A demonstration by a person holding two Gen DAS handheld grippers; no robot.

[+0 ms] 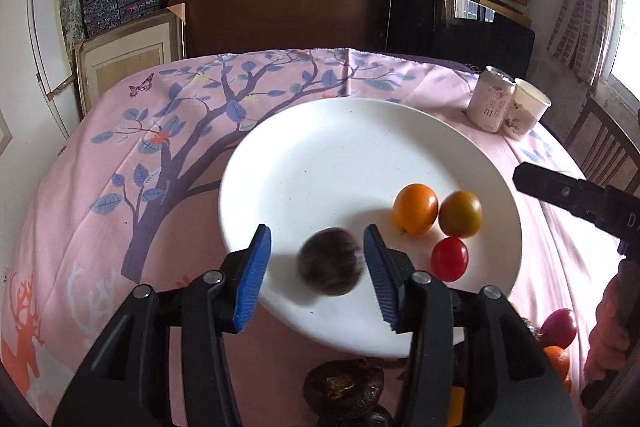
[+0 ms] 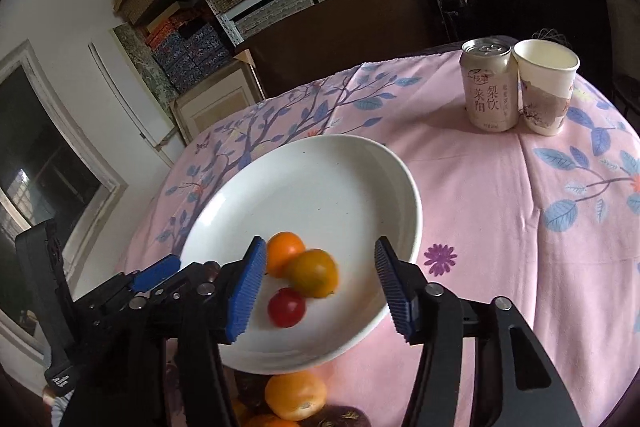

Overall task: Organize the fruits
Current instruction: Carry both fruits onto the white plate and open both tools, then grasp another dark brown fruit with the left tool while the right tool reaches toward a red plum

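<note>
A white plate (image 1: 320, 155) lies on the pink tablecloth. On it sit an orange tomato (image 1: 415, 209), a greenish-orange tomato (image 1: 460, 213) and a red tomato (image 1: 449, 259). A dark, blurred round fruit (image 1: 330, 261) is on the plate between the spread fingers of my left gripper (image 1: 317, 259), which is open and not touching it. My right gripper (image 2: 320, 275) is open and empty above the plate's (image 2: 320, 187) near edge, over the three tomatoes (image 2: 312, 273). More fruit lies below the plate: dark ones (image 1: 342, 383) and an orange one (image 2: 296, 397).
A drink can (image 2: 488, 87) and a paper cup (image 2: 546, 87) stand together at the far right of the table. Shelves with boxes and a dark board stand behind the table. A wooden chair (image 1: 604, 147) is at the right.
</note>
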